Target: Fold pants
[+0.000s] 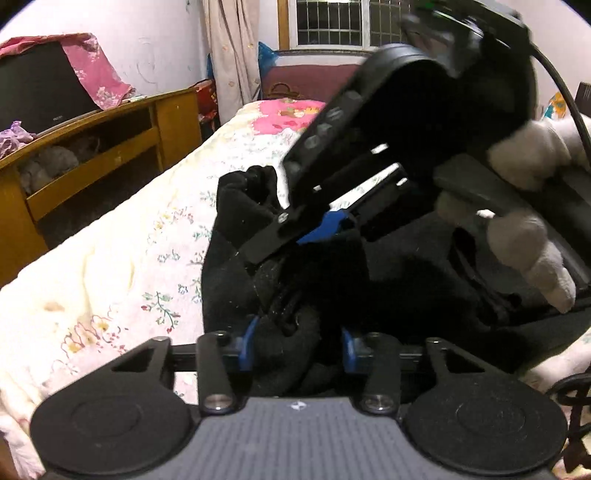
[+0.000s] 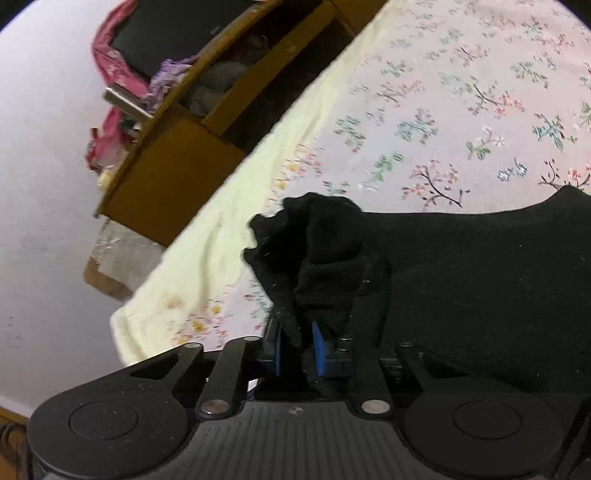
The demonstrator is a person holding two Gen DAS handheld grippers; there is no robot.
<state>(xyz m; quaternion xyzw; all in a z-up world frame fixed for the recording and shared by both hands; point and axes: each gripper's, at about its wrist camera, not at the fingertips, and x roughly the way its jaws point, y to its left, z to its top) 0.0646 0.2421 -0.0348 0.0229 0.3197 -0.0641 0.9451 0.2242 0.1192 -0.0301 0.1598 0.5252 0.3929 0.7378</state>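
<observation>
The black pants (image 1: 332,280) lie bunched on the floral bedsheet (image 1: 122,258). My left gripper (image 1: 295,347) has black cloth bunched between its blue pads, which stand fairly wide apart. The right gripper's body (image 1: 406,122) shows above it in the left wrist view, held by a white-gloved hand (image 1: 524,162), its fingers down in the same bunch. In the right wrist view my right gripper (image 2: 297,350) is shut on a fold of the pants (image 2: 461,266), whose edge sticks up past the pads.
A wooden TV stand (image 1: 110,147) with a dark screen (image 1: 37,88) runs along the bed's left side. A curtain (image 1: 229,55) and a window (image 1: 332,22) are at the far end. The sheet (image 2: 461,92) stretches beyond the pants.
</observation>
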